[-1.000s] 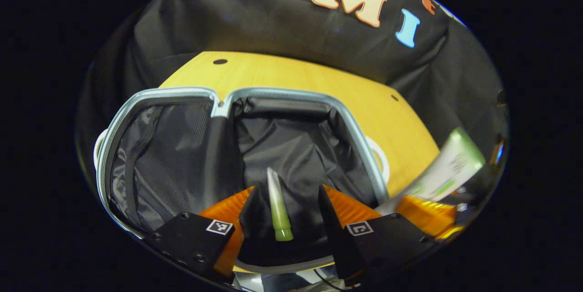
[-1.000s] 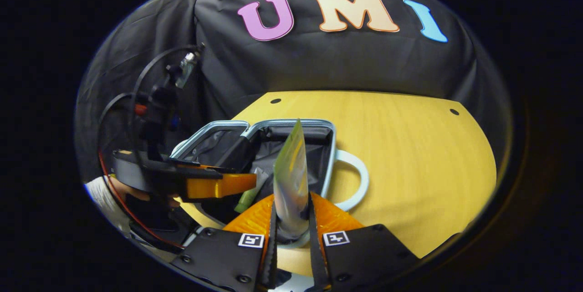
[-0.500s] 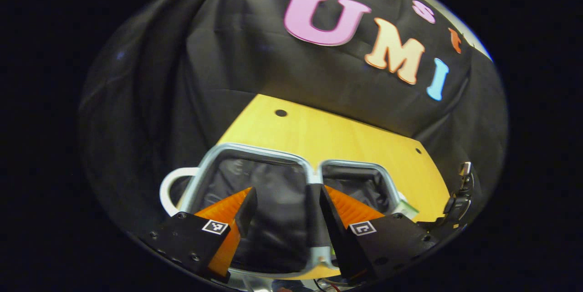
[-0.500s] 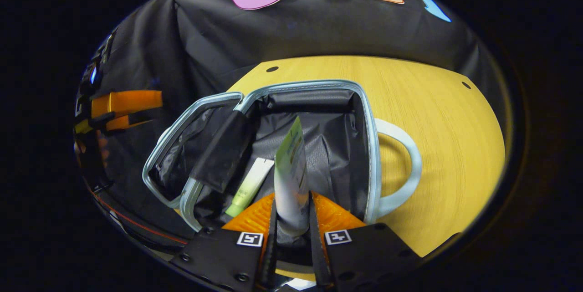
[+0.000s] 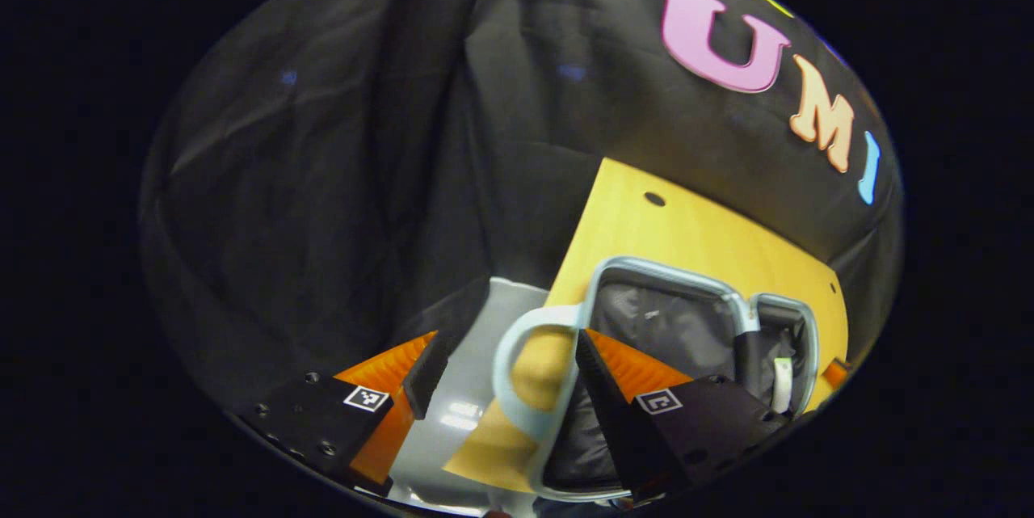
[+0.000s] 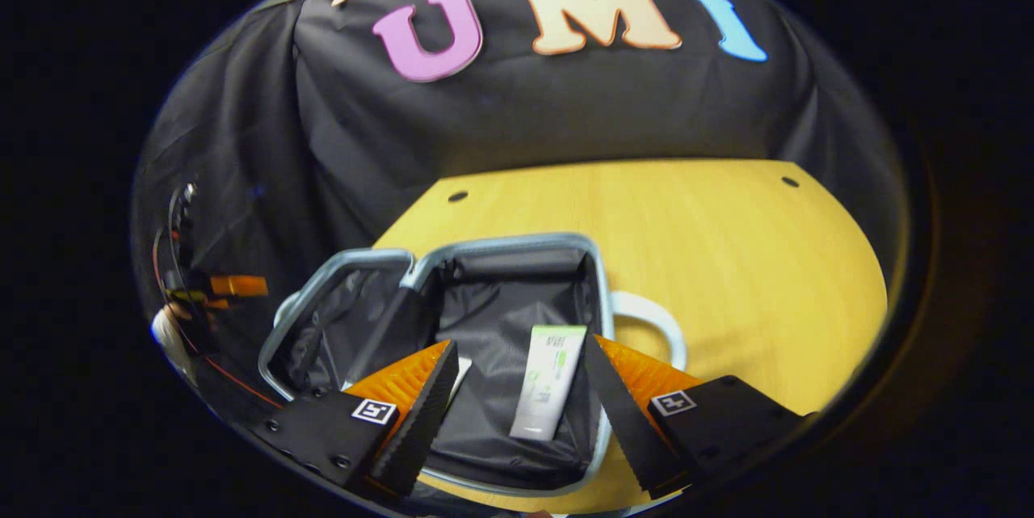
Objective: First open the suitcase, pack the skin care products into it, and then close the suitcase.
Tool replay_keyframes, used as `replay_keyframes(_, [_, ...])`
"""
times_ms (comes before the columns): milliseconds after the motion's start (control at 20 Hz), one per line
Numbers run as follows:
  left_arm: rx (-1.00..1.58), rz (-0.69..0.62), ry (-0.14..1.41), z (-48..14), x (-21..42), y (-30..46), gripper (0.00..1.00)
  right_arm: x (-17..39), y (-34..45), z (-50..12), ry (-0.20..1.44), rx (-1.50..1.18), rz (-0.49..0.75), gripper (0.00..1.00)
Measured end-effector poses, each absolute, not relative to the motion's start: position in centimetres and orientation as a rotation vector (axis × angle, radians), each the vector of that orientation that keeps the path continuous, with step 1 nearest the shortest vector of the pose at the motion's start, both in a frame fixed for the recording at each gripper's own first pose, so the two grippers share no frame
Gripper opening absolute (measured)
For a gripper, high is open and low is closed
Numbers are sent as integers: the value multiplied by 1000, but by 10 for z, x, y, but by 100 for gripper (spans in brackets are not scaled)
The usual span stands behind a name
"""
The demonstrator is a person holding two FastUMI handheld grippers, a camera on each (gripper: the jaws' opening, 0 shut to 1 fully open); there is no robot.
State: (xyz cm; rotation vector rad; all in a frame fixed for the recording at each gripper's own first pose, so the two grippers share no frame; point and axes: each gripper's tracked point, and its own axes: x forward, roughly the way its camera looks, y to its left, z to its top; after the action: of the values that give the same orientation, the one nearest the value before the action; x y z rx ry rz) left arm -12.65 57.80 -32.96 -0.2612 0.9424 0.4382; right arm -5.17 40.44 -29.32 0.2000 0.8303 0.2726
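The suitcase (image 6: 501, 243) lies open on the yellow table (image 6: 687, 243), both halves lined in black. A white-and-green tube (image 6: 549, 389) lies flat in its right half. A second pale tube (image 6: 462, 371) peeks out beside my finger. My right gripper (image 6: 521, 356) is open and empty, just above the near rim. In the left gripper view my left gripper (image 5: 505, 364) is open and empty at the table's left edge, with the suitcase's light handle (image 5: 517, 356) between its fingers. The suitcase (image 5: 646, 267) lies to its right with a tube (image 5: 782, 385) inside.
The other handle (image 6: 654, 320) sticks out on the suitcase's right side. Far left in the right gripper view are the left gripper (image 6: 234, 285) and the hand (image 6: 166, 324) holding it. Grey floor (image 5: 477, 389) shows beyond the table edge.
My right gripper opened and let the white-and-green tube drop into the right half, then drew back. My left gripper, having released its tube, swung left to the suitcase's left handle.
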Motion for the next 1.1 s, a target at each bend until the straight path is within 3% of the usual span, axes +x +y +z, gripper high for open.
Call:
replay_keyframes(200, [-290, 392, 1082, -373, -133, 591, 93, -27, 368, -237, 701, 193, 194, 98])
replay_keyframes(400, [-229, 335, 1185, -392, -137, 594, 78, -19, 322, -203, 618, 242, 65, 98])
replay_keyframes(650, [-230, 348, 1180, -396, -123, 586, 12, -25, 273, -190, 583, 242, -33, 98])
replay_keyframes(800, [-204, 366, 1105, -367, -113, 583, 5, -24, 257, -185, 560, 207, -46, 98])
replay_keyframes(1100, [-153, 344, 939, -269, -72, 555, 5, -5, 254, -160, 399, 143, 6, 97])
